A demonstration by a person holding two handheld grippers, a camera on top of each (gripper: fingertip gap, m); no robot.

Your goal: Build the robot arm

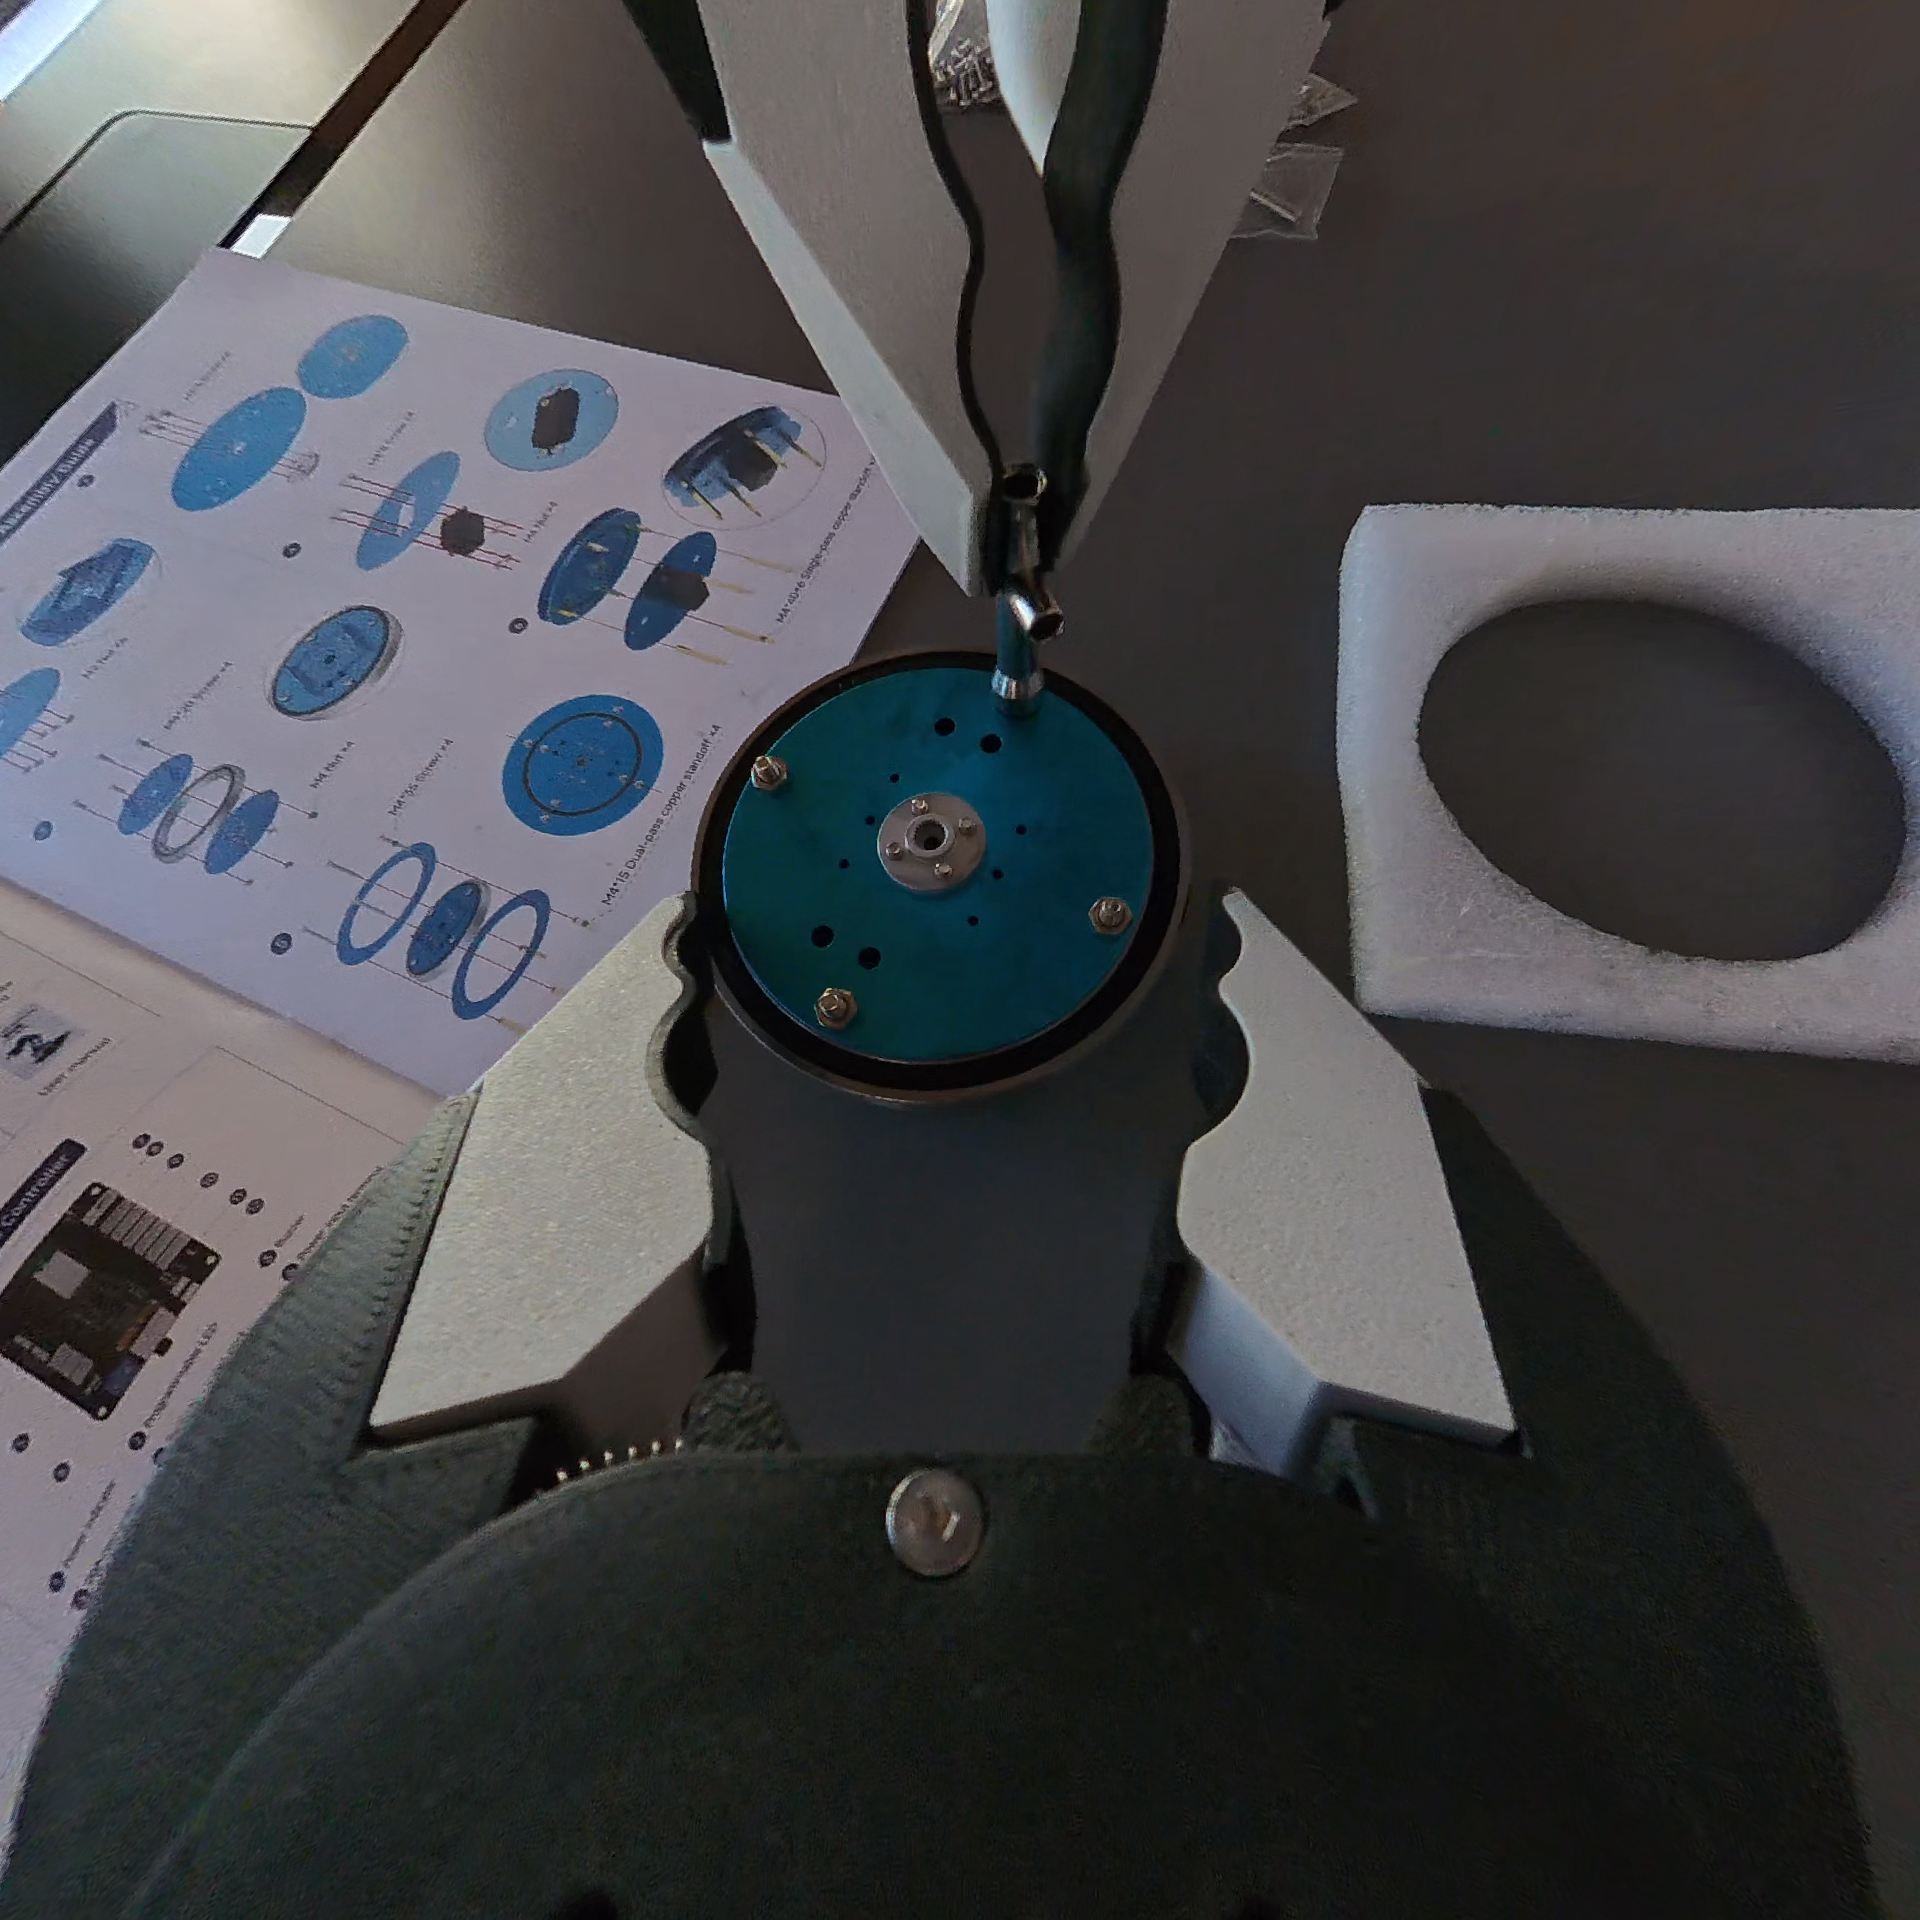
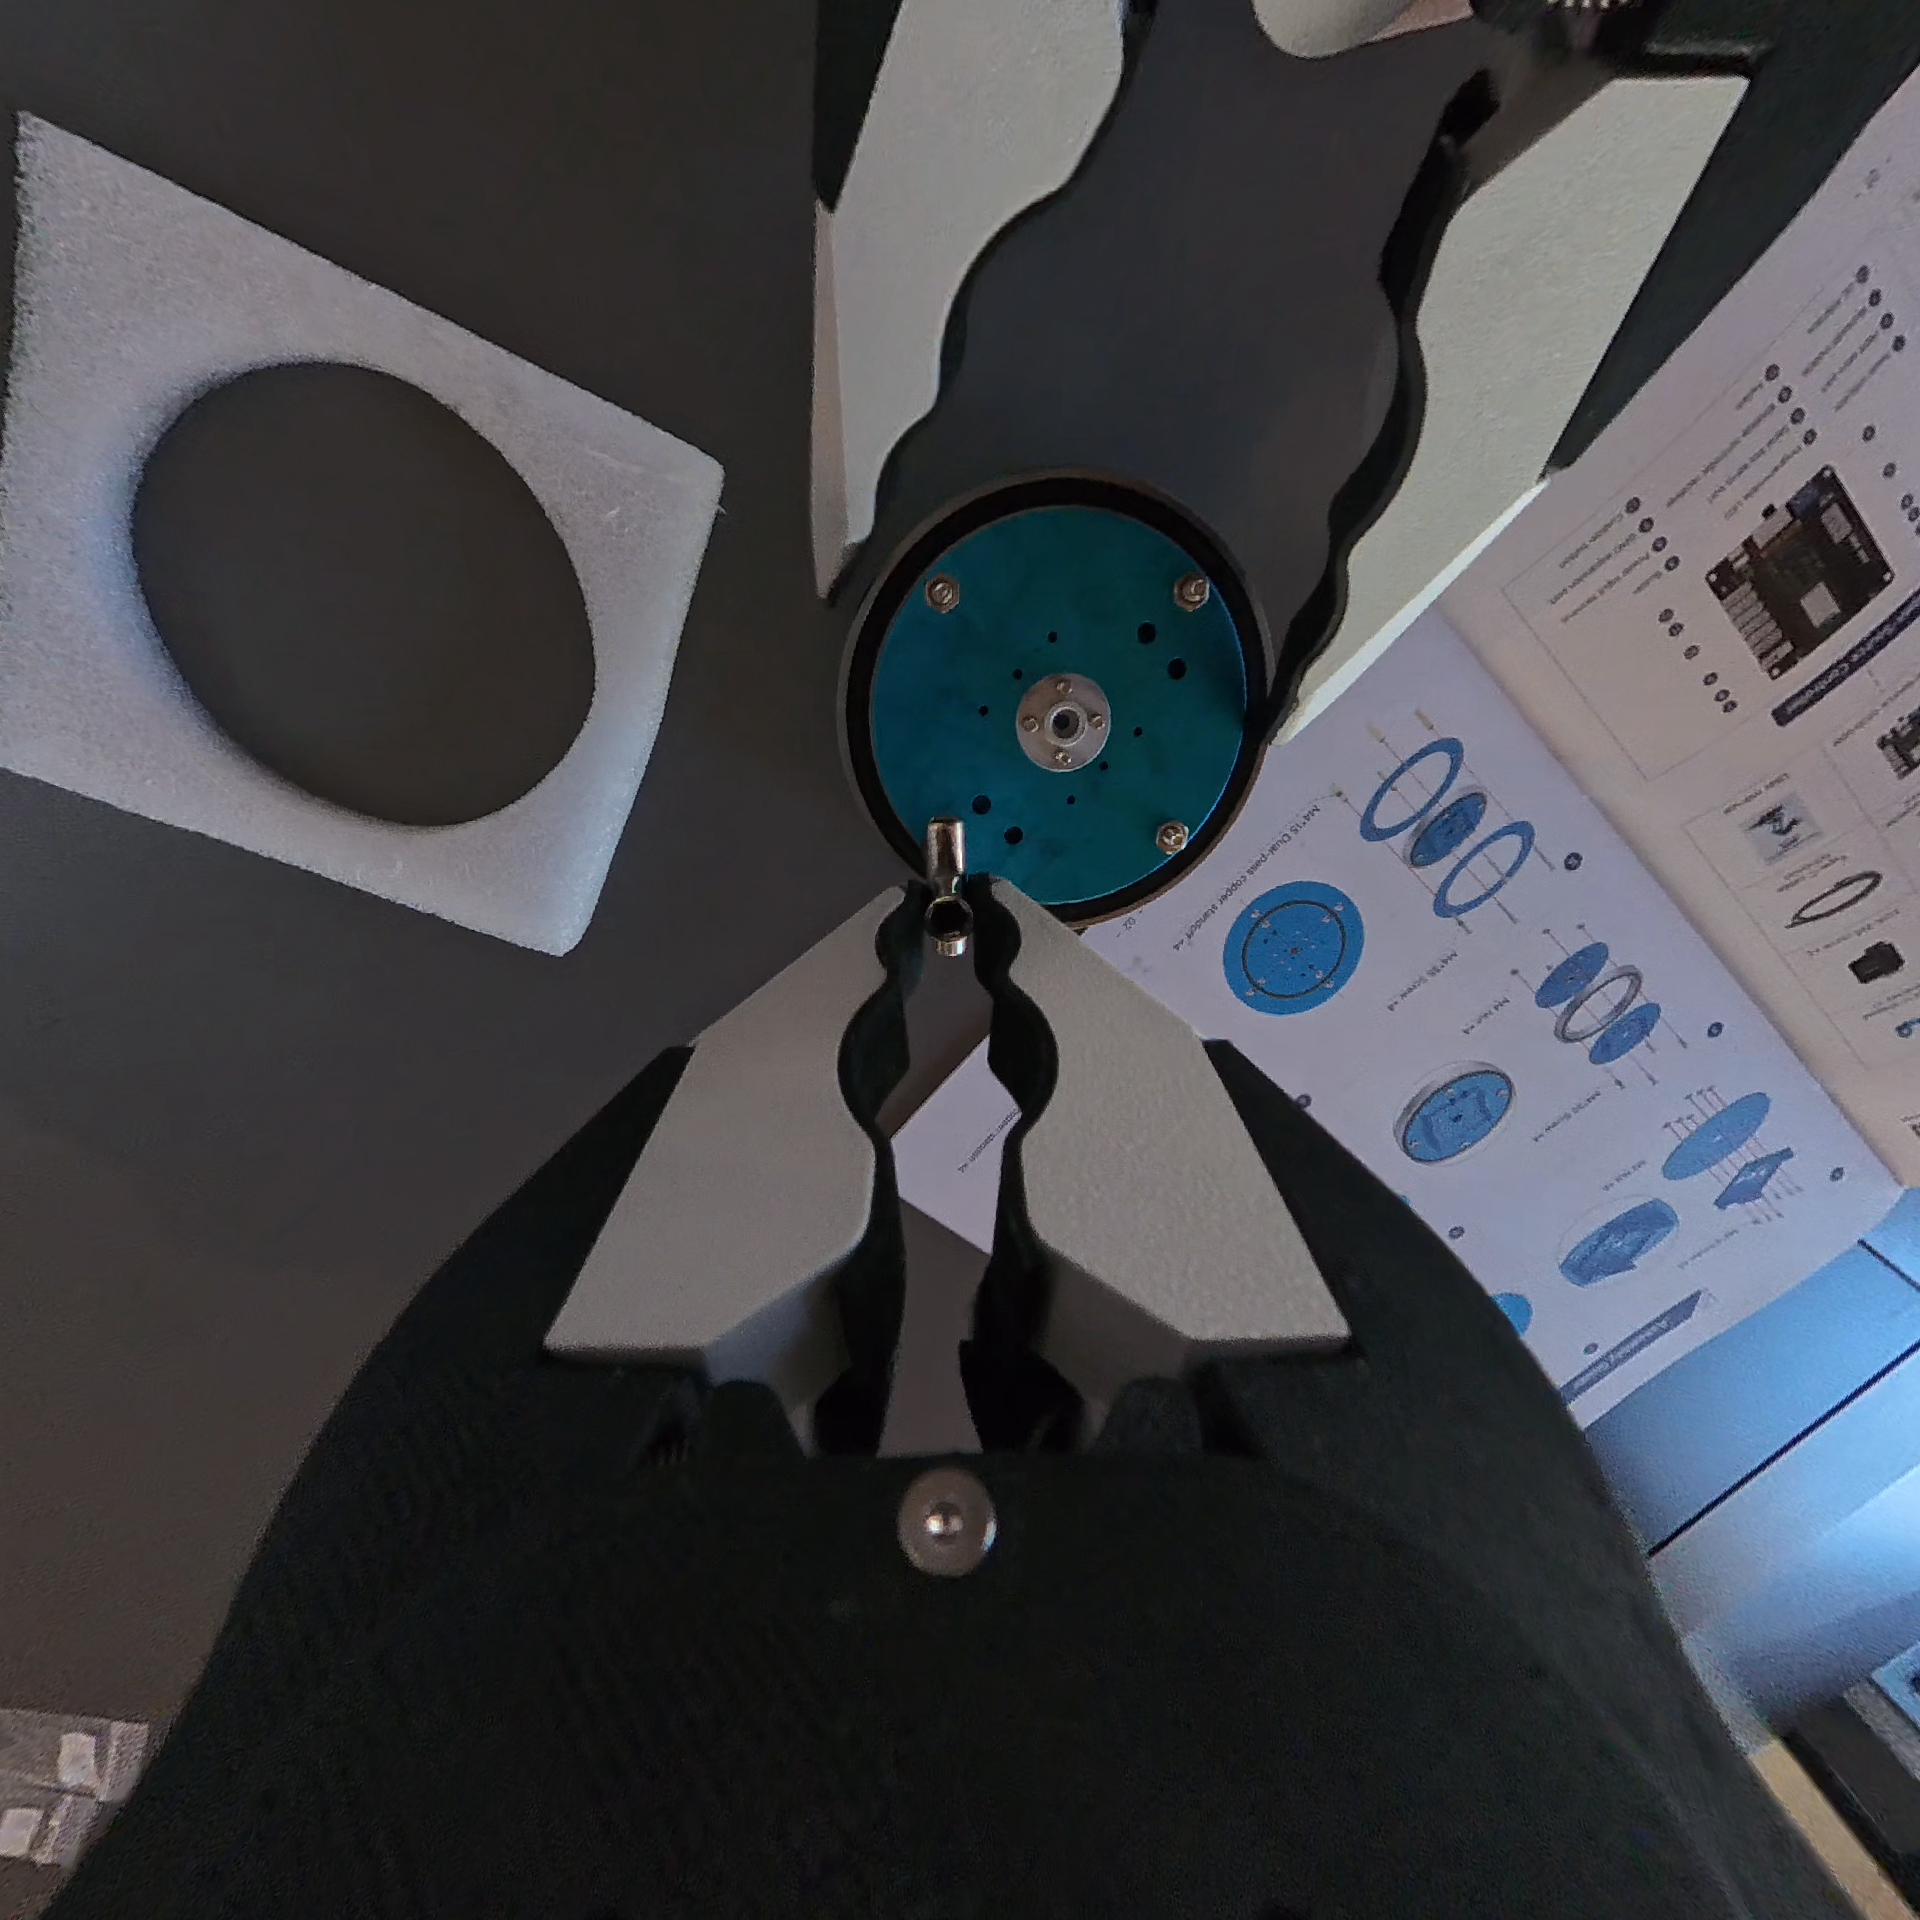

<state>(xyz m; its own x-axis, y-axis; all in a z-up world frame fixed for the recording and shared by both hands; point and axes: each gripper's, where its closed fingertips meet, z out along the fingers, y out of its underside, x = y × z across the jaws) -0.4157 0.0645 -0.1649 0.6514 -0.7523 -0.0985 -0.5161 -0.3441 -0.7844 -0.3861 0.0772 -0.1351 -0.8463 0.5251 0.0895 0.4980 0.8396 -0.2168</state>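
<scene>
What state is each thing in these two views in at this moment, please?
Left gripper: open, its fingers either side of the blue disc.
Right gripper: shut on the small metal socket tool.
Small metal socket tool: its tip at the disc's rim.
Blue disc: flat on the table, three nuts showing on it.
White foam block: round cutout empty.
Instruction sheets: lying face up.

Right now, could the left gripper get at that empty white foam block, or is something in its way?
Probably not at once. The left gripper is open around the blue round disc, so that fills its jaws. The foam block lies off to one side on bare table, with nothing between them.
</scene>
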